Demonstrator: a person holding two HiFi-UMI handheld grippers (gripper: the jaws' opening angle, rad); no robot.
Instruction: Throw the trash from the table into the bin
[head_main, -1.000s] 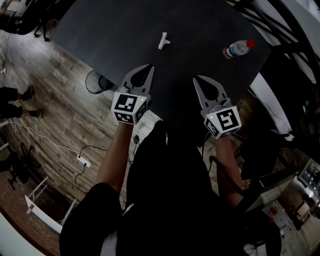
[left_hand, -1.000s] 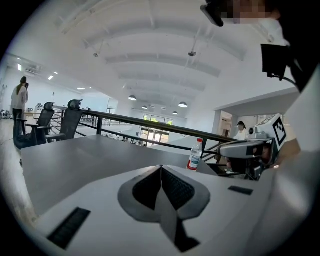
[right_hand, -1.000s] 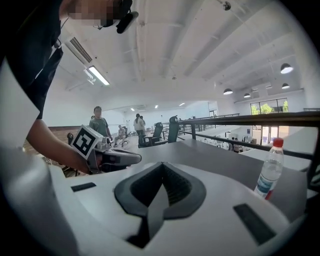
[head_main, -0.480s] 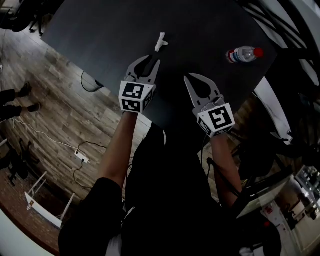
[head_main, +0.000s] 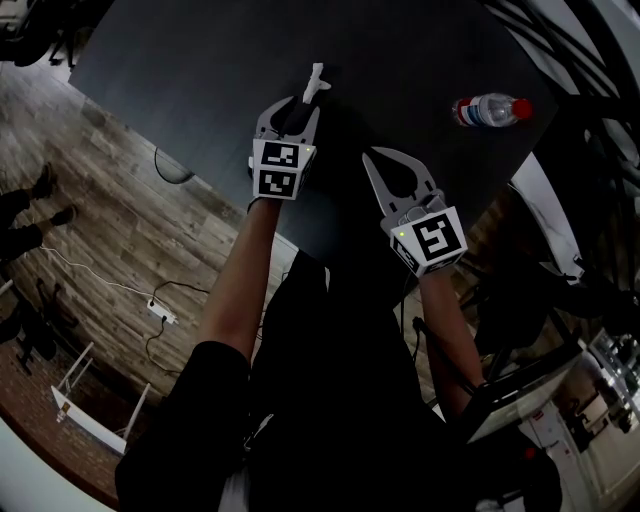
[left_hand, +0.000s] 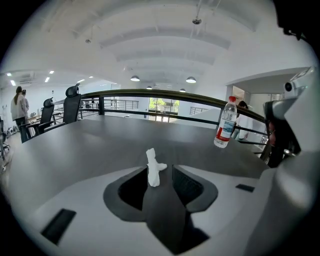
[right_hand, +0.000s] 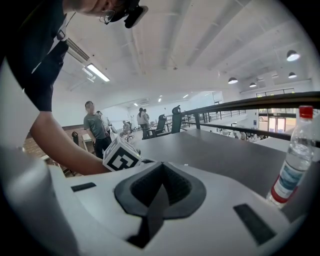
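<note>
A small twisted white tissue (head_main: 316, 83) (left_hand: 153, 167) lies on the dark table (head_main: 200, 60). My left gripper (head_main: 297, 101) (left_hand: 155, 174) is right at it. Its jaws are opening, and the tissue stands between the tips with the pads clear of it. A clear plastic bottle (head_main: 490, 108) (left_hand: 226, 122) (right_hand: 292, 165) with a red cap and a red-and-white label lies further right on the table. My right gripper (head_main: 377, 154) (right_hand: 162, 165) hovers over the near table edge, shut and holding nothing.
The table's left edge drops to a wood floor, where a dark ring-shaped rim (head_main: 168, 165) shows by the table, with a cable and power strip (head_main: 160, 312) nearer. People (right_hand: 95, 127) and office chairs (left_hand: 71, 102) stand far off. A railing (left_hand: 165, 95) runs behind the table.
My left gripper has gone forward over the table to the tissue and its jaws have opened from shut. The right gripper has shifted slightly forward and stays shut.
</note>
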